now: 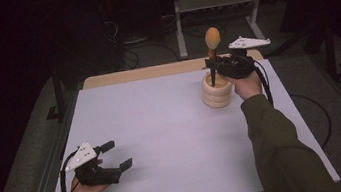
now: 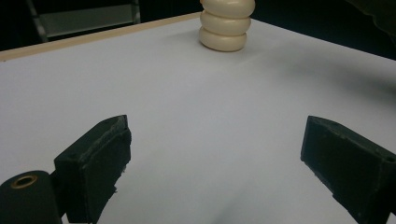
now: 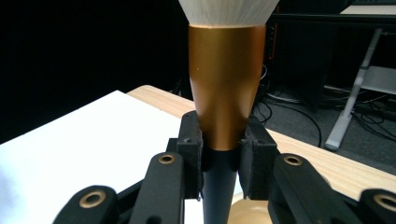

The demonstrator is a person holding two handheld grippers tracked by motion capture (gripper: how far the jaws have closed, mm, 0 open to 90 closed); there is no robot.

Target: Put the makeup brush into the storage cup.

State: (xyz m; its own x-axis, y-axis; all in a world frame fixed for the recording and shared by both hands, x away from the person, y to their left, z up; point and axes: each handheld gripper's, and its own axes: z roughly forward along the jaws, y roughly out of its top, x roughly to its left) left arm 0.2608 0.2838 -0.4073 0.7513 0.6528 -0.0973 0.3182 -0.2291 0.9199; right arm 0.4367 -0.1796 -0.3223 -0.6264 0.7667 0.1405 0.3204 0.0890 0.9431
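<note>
Table point(image 1: 163, 127) white, wide. Ring stack point(image 1: 217, 92) sits at far right of it. Your right gripper point(image 1: 211, 65) clamps brush point(image 1: 212, 49) upright, handle down in stack's hole. Your left gripper point(image 1: 116, 156) rests well apart from stack, jaws spread, nothing between.

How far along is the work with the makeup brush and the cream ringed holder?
Done: the right gripper is shut on the gold-and-black makeup brush, upright, bristles up. In hand: the brush's black handle tip sits at the opening of the cream ribbed ring-stack holder; whether it goes in or comes out cannot be told. Left: letting go. The left gripper rests open near the white table's front edge.
</note>
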